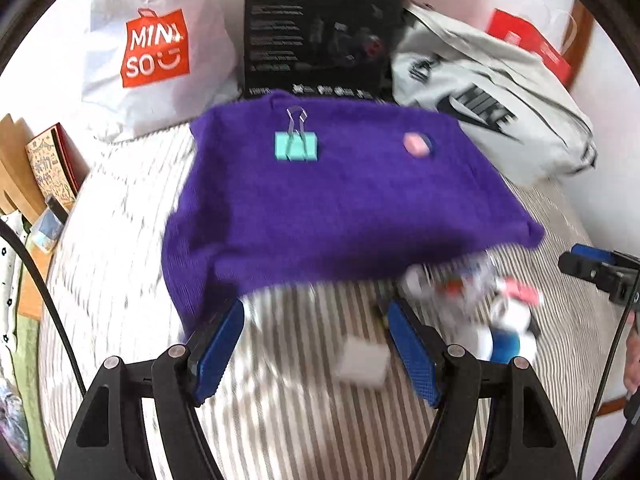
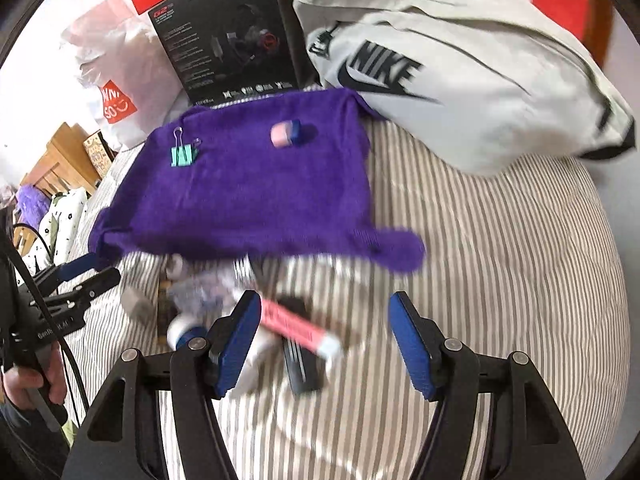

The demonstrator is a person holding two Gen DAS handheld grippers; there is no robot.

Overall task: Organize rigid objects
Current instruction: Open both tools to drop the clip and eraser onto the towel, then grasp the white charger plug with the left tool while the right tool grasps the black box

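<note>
I am holding both tools, left tool (image 1: 316,344) and right tool (image 2: 322,338), spread empty over the blurred, probably stationery pile (image 2: 240,312), choosing what joins the binder clip (image 2: 185,155) on the purple cloth (image 2: 256,192).

Striped bedsheet (image 2: 500,240), white wall (image 1: 60,32), wooden furniture (image 2: 56,156)

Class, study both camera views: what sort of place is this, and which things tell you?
Probably a bedroom, working on a bed: striped bedding underneath, a purple knitted cloth, and a shopping bag and grey Nike bag piled behind.
</note>
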